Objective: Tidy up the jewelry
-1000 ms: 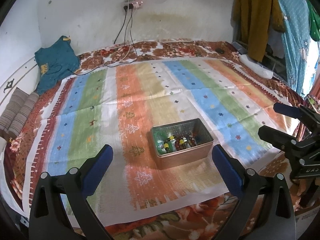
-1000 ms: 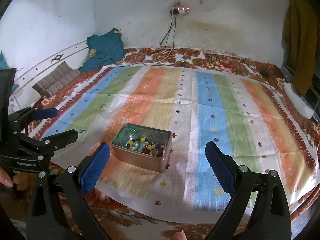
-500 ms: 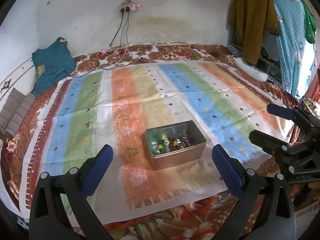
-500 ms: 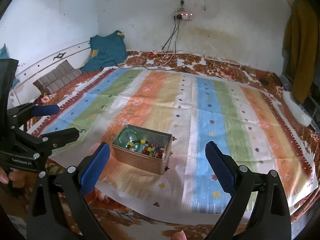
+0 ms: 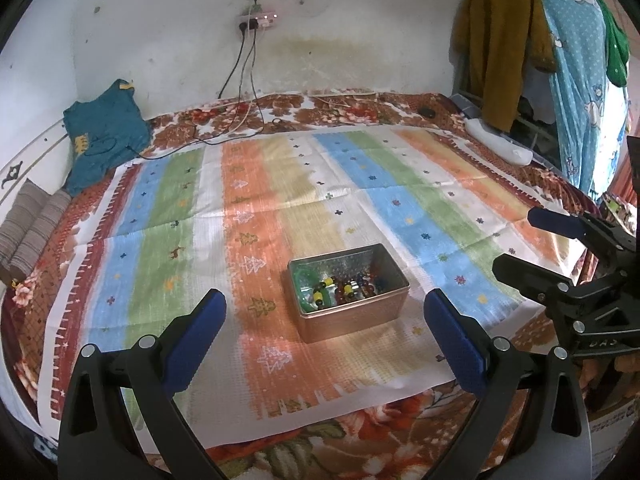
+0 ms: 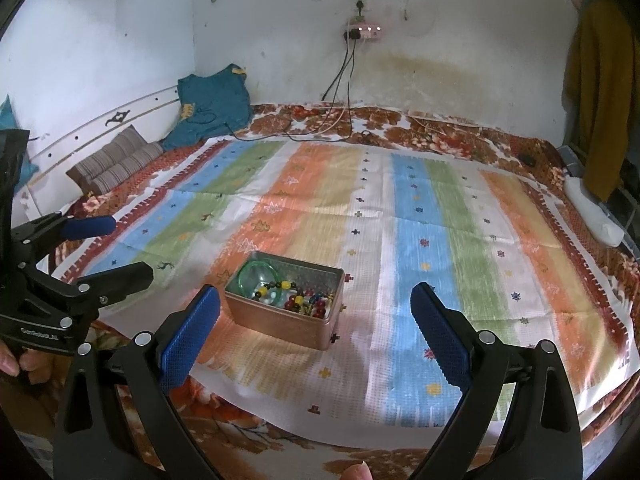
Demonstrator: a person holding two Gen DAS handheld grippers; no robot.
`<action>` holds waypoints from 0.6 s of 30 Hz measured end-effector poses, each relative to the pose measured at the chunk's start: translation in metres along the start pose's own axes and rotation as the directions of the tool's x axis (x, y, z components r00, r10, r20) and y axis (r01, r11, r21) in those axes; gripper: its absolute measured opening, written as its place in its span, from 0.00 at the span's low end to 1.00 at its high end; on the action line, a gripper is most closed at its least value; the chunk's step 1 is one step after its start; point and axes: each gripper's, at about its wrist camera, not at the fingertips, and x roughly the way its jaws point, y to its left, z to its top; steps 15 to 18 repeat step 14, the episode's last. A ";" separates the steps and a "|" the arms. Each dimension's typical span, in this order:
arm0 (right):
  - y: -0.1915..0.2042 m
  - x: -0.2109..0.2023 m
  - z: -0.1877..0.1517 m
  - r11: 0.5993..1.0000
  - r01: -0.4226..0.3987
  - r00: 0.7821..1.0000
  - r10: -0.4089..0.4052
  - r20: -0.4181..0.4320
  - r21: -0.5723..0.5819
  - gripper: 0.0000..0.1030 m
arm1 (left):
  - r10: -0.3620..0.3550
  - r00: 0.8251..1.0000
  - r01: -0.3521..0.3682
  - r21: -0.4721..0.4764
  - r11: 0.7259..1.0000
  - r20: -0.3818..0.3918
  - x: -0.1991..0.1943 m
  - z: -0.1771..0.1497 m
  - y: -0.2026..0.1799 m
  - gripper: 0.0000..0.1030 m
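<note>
1. At the far left, a stack of brown striped folded cloths (image 5: 30, 226) lies by the bed's edge, with a crumpled teal garment (image 5: 105, 136) propped against the white wall behind it.
2. The left gripper (image 5: 325, 330), black with blue-padded fingers, hovers low over the near edge of the bed; its jaws stand wide apart and hold nothing.
3. A striped woven mat (image 5: 256, 208) in blue, green, orange and pale yellow bands covers most of a floral brown-and-white bedsheet (image 5: 344, 108).
4. A rectangular copper-coloured metal tin (image 5: 352, 316), lid off, sits on the mat near its front edge, on the orange and yellow bands and between the left gripper's fingers as that camera sees it.
5. Inside the tin lie a green glass bangle (image 6: 258, 278) at one end and a string of mixed beads (image 6: 298, 300), yellow, red and dark, toward the other.
6. Black cables (image 5: 240, 80) hang from a wall socket strip (image 5: 258, 22) down onto the sheet behind the mat.
7. The right gripper (image 6: 316, 332), same build, is held beside the left one, to the tin's right; its jaws are spread wide and empty.
8. A mustard-yellow garment (image 5: 500, 48) and a light blue patterned cloth (image 5: 576, 80) hang at the far right.
</note>
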 end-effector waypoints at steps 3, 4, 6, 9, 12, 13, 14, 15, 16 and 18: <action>0.001 0.000 0.001 1.000 -0.009 1.000 0.009 0.001 0.002 0.94 | 0.004 1.000 -0.004 0.005 1.000 0.004 -0.002 0.001 0.001 0.94; 0.002 -0.001 0.001 1.000 -0.009 1.000 0.009 0.003 0.000 0.94 | 0.004 1.000 -0.004 0.008 1.000 0.005 -0.002 0.001 0.001 0.94; 0.003 -0.001 0.000 1.000 -0.009 1.000 0.009 0.003 -0.006 0.94 | 0.004 1.000 -0.004 0.009 1.000 0.006 -0.002 0.001 0.000 0.94; 0.004 -0.001 0.000 1.000 -0.011 1.000 0.011 0.004 -0.009 0.94 | 0.008 1.000 -0.008 0.013 1.000 0.005 -0.002 0.002 -0.001 0.94; 0.001 -0.001 0.000 1.000 -0.018 1.000 0.018 0.010 -0.009 0.94 | 0.006 1.000 -0.006 0.013 1.000 0.008 -0.002 0.003 -0.001 0.94; 0.001 -0.001 0.000 1.000 -0.021 1.000 0.021 0.013 -0.008 0.94 | 0.005 1.000 -0.005 0.013 1.000 0.009 -0.002 0.003 -0.001 0.94; 0.001 -0.002 0.000 1.000 -0.022 1.000 0.022 0.014 -0.007 0.94 | 0.003 1.000 -0.003 0.013 1.000 0.012 -0.002 0.004 -0.001 0.94; 0.001 -0.002 0.000 1.000 -0.022 1.000 0.022 0.014 -0.007 0.94 | 0.003 1.000 -0.003 0.013 1.000 0.012 -0.002 0.004 -0.001 0.94; 0.001 -0.002 0.000 1.000 -0.022 1.000 0.022 0.014 -0.007 0.94 | 0.003 1.000 -0.003 0.013 1.000 0.012 -0.002 0.004 -0.001 0.94; 0.001 -0.002 0.000 1.000 -0.022 1.000 0.022 0.014 -0.007 0.94 | 0.003 1.000 -0.003 0.013 1.000 0.012 -0.002 0.004 -0.001 0.94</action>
